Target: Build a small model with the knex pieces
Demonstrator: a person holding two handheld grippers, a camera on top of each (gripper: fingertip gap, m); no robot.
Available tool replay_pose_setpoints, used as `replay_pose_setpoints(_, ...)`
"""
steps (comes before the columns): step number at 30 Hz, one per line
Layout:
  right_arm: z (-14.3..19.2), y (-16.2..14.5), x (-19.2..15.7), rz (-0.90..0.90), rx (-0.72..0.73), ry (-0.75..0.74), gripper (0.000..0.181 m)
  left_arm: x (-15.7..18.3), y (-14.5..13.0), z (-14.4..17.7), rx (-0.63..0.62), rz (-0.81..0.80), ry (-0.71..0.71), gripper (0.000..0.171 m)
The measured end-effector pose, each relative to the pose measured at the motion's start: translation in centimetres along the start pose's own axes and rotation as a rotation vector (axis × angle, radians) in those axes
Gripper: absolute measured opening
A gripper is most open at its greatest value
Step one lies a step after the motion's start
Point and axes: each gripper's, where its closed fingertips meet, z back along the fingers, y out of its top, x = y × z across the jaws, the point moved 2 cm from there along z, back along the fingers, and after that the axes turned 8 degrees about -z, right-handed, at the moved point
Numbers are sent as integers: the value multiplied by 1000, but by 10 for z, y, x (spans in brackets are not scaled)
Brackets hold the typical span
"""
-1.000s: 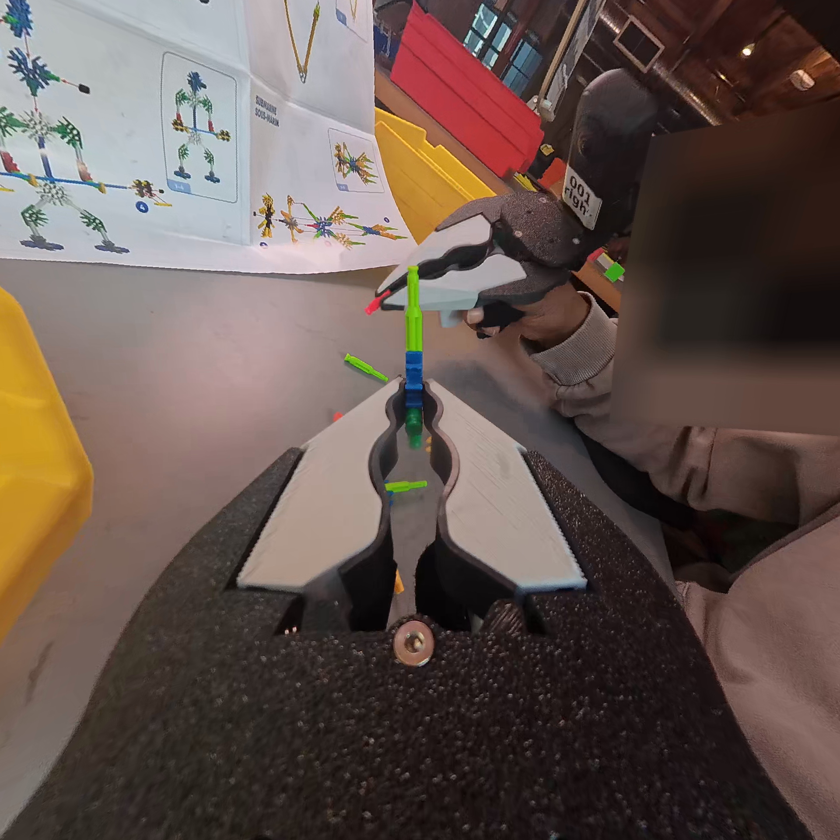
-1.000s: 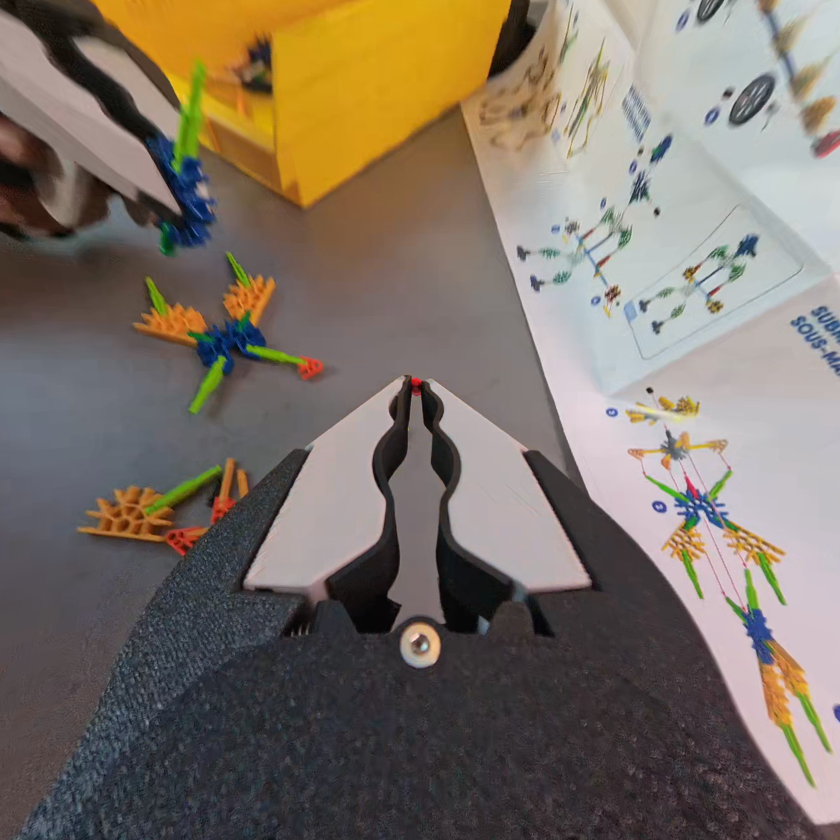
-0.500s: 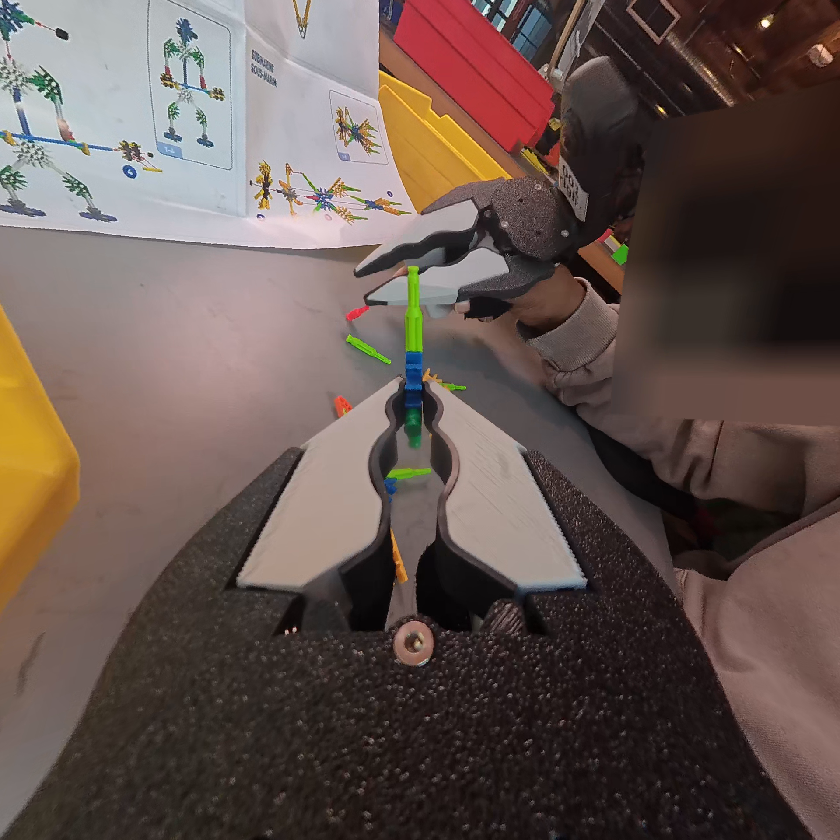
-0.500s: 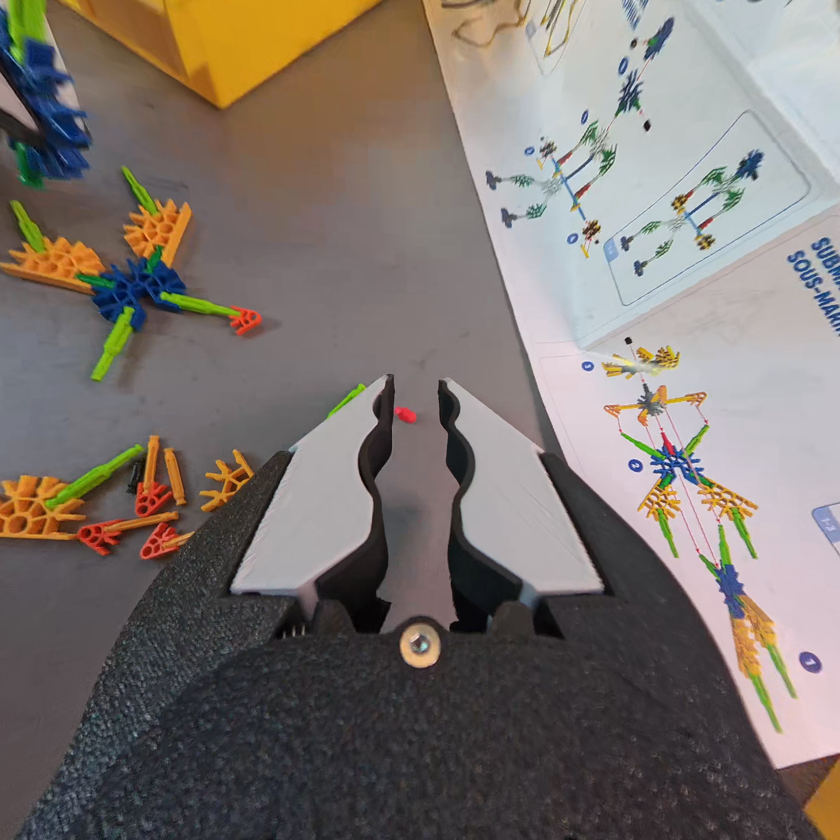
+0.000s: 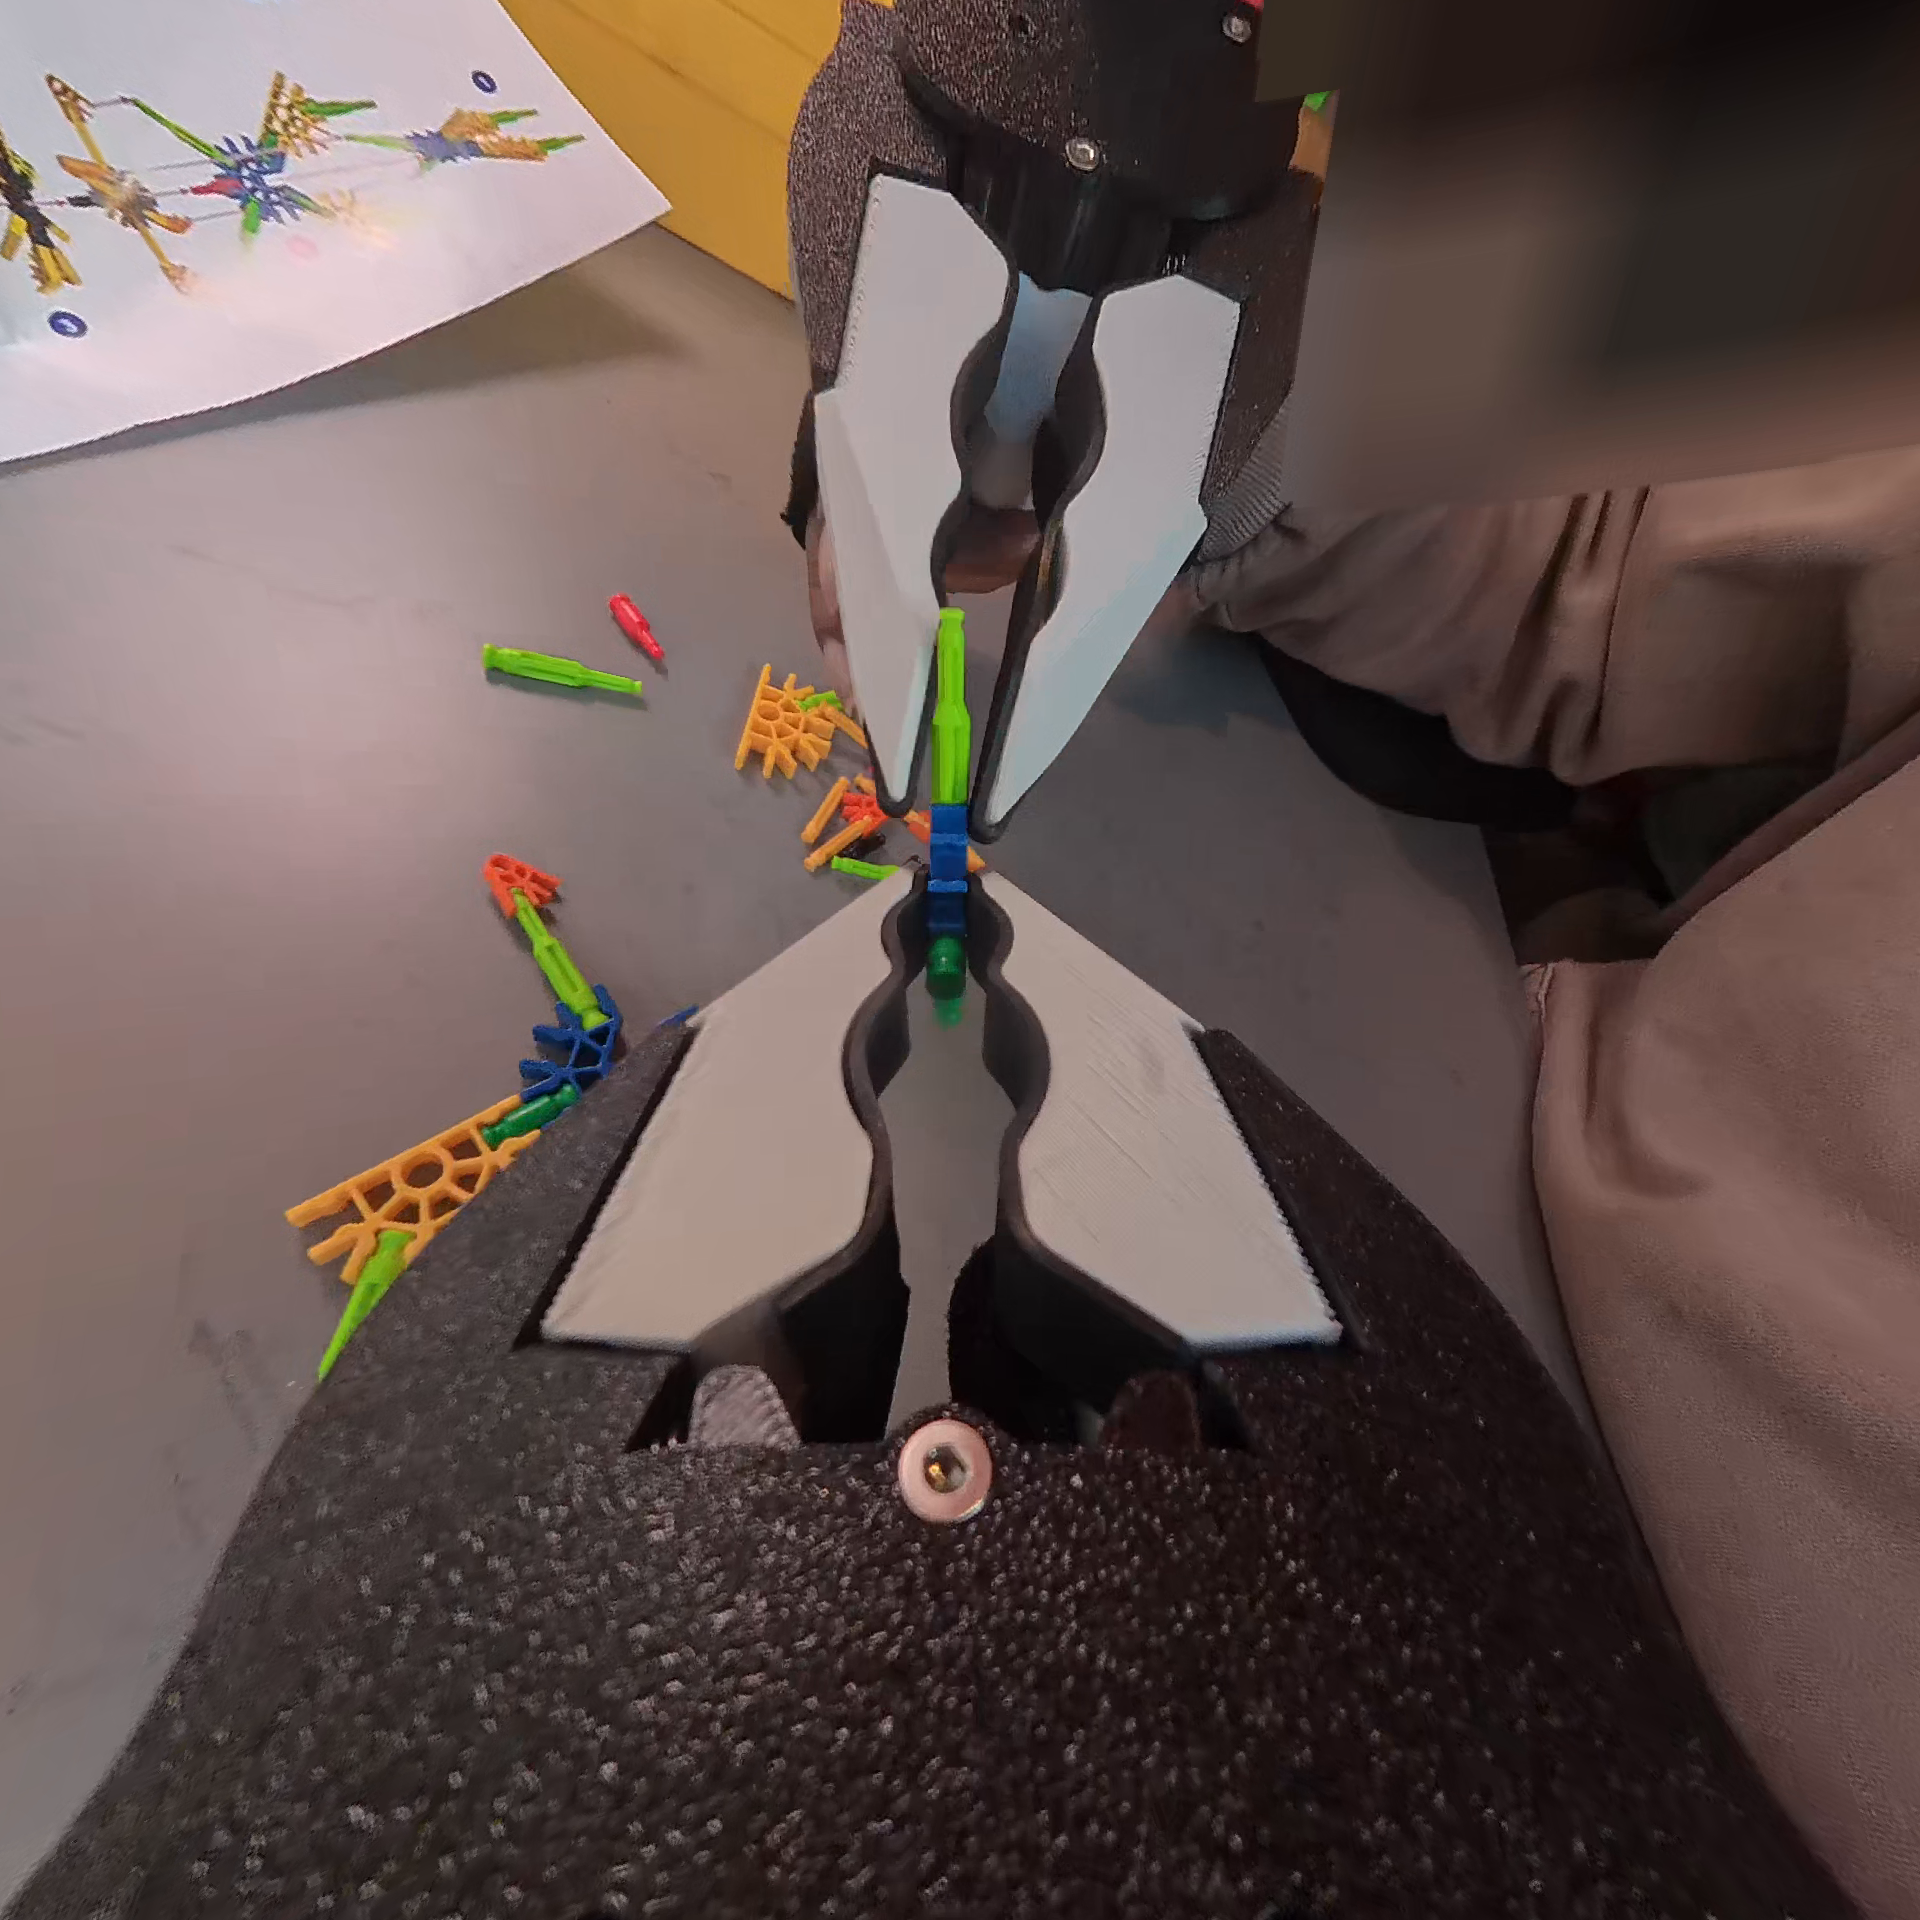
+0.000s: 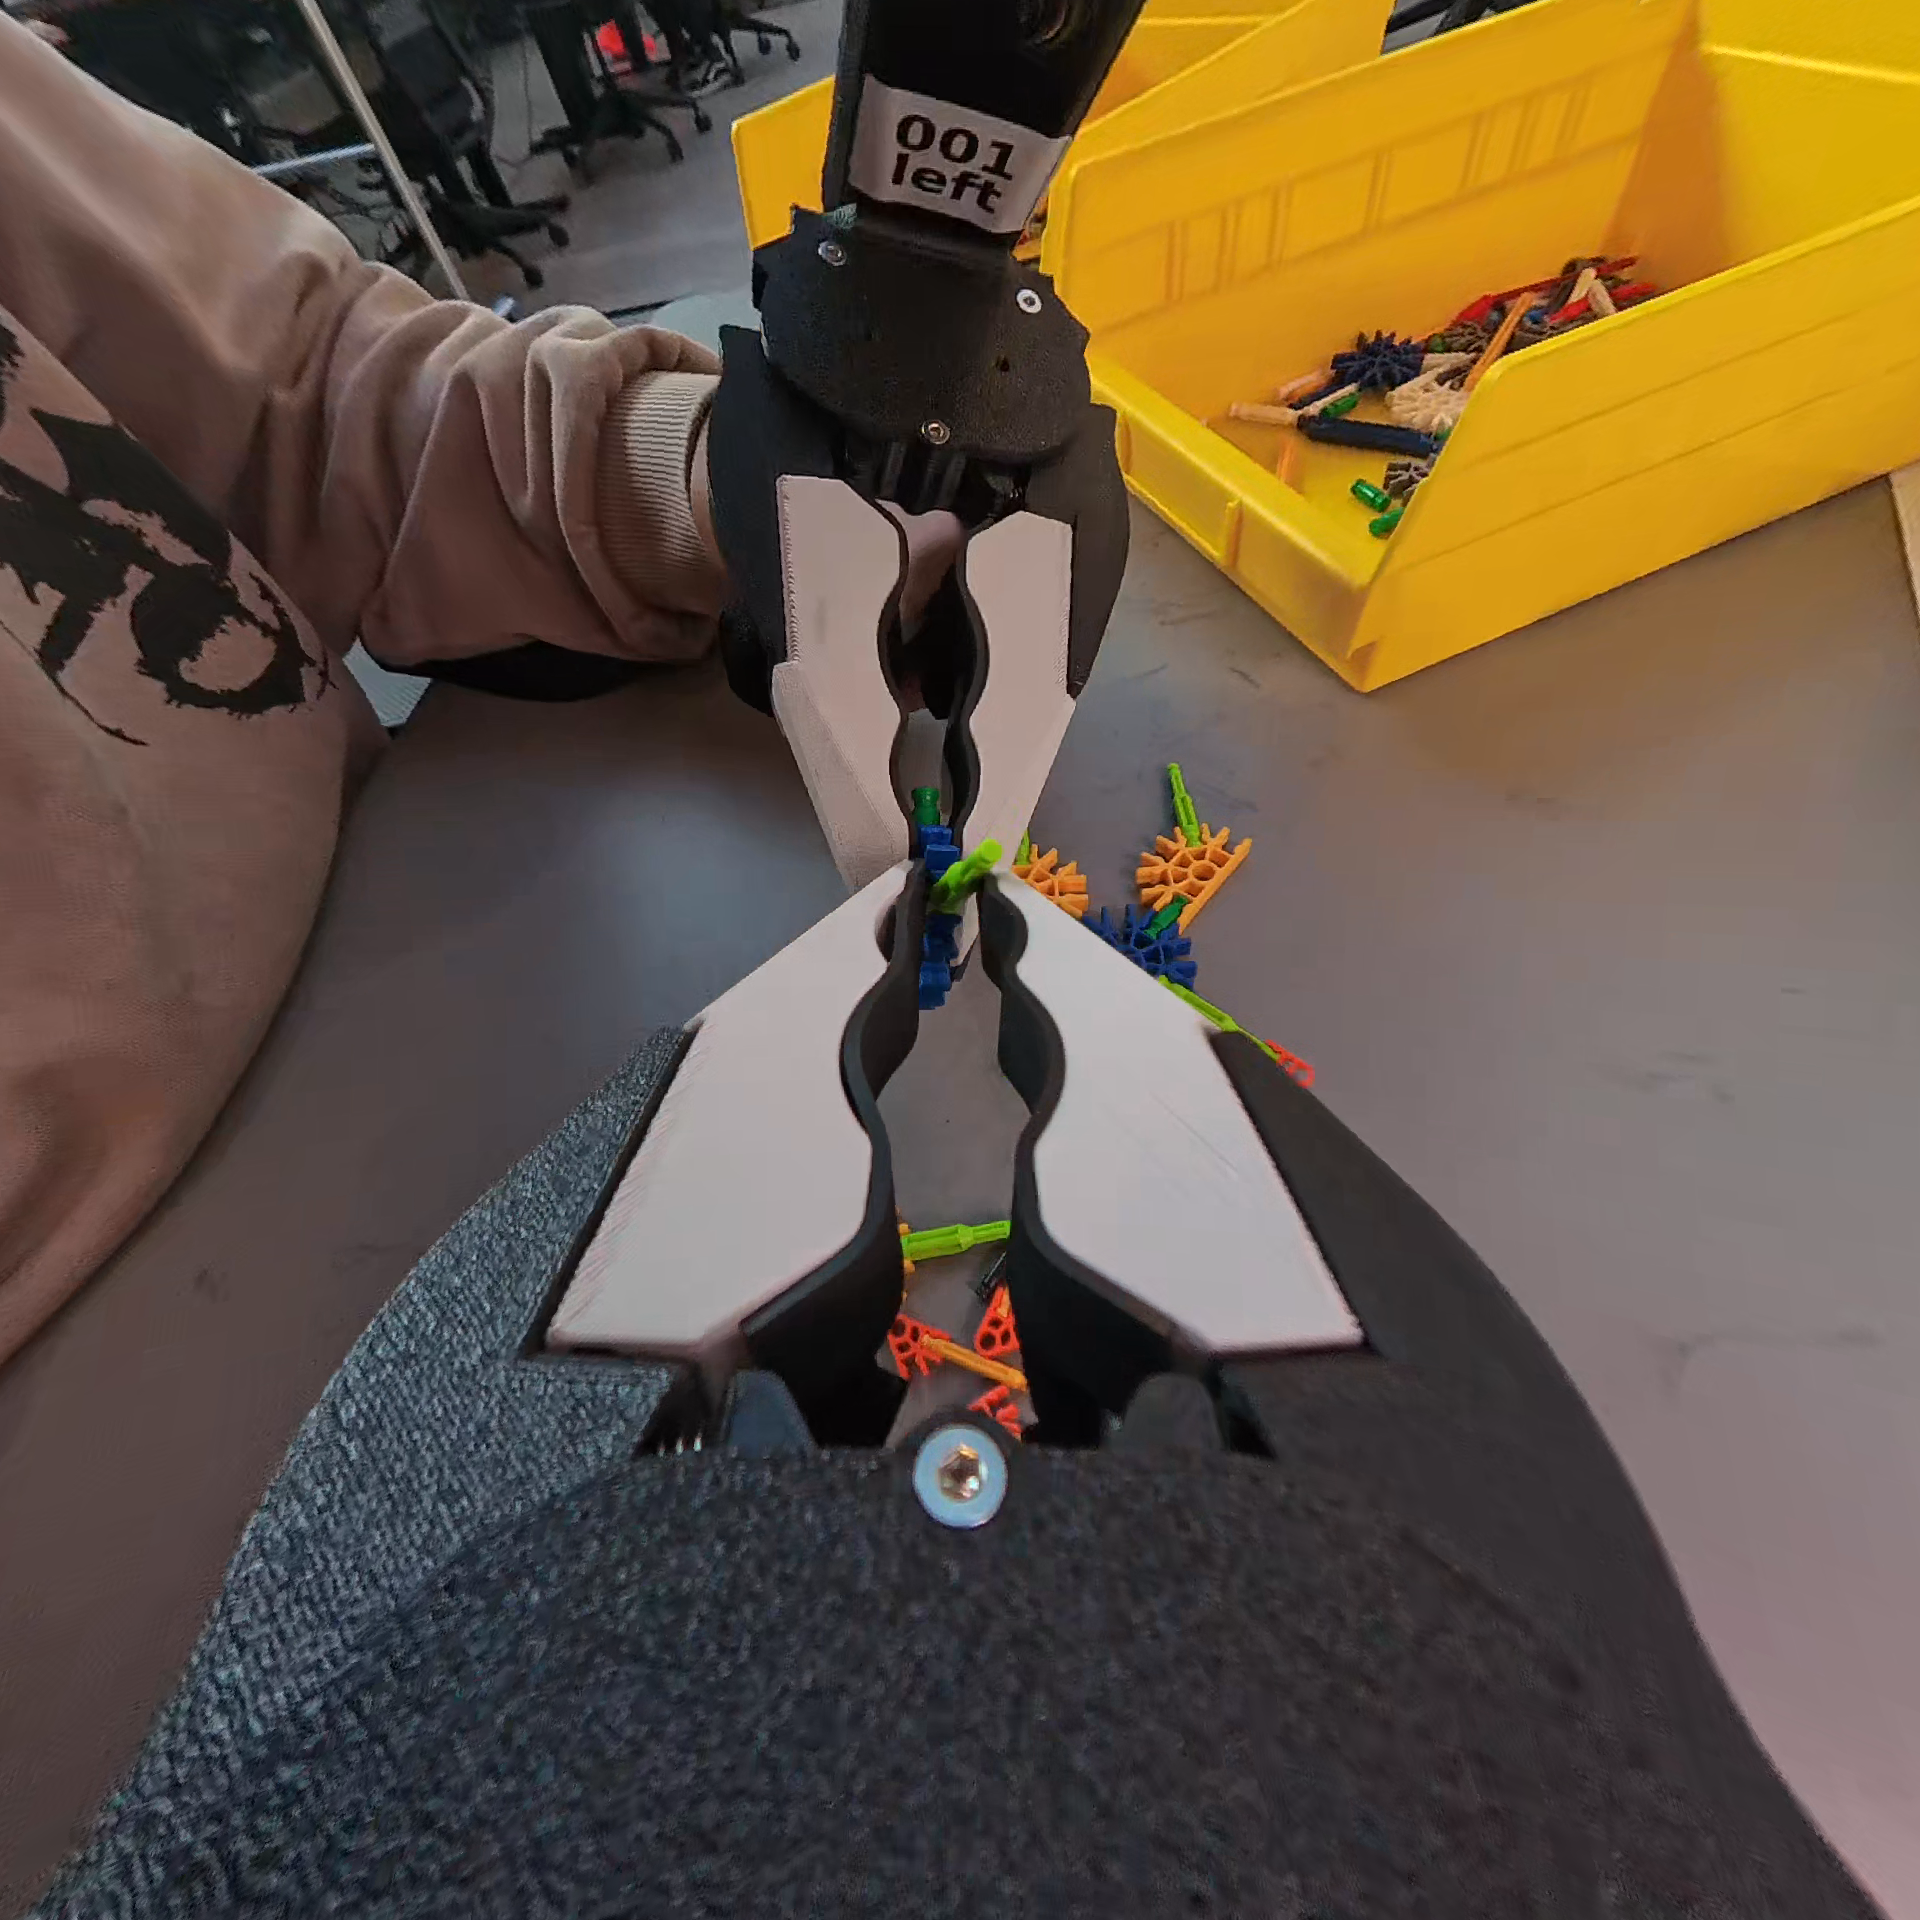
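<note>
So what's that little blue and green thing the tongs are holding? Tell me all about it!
It's a small plastic building-toy piece: a blue toothed connector with a light green rod sticking out one side and a darker green stub on the other. The left tongs pinch the blue part above the grey table. The right tongs straddle the light rod.

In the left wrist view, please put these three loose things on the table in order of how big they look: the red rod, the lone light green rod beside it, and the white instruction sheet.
1. Instruction sheet, by far the largest, though cut off by the picture edge.
2. Light green rod.
3. Red rod, smallest.
The two rods lie close together, so camera nearness hardly affects their order.
</note>
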Motion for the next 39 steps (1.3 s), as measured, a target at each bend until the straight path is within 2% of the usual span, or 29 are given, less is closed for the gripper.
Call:
replay_pose_setpoints(3, 2, -1, -5, -4, -5, 41, 4, 2, 1, 2, 10, 5, -26, 6)
replay_pose_setpoints(9, 15, 5, -4, -28, 53, 82, 3, 2, 17, 15, 154, 44, -75, 6)
replay_pose_setpoints(31, 23, 21, -3, -58, 154, 89, 3, 0, 39, 30, 300, 18, -37, 5)
replay_pose_setpoints(35, 23, 29, 7, -64, 165, -11, 3, -10, 44, 35, 337, 16, 73, 5)
replay_pose_setpoints(39, 17, 35, 23, -88, 187, -191, 5, -28, 46, 41, 324, -62, 337, 7)
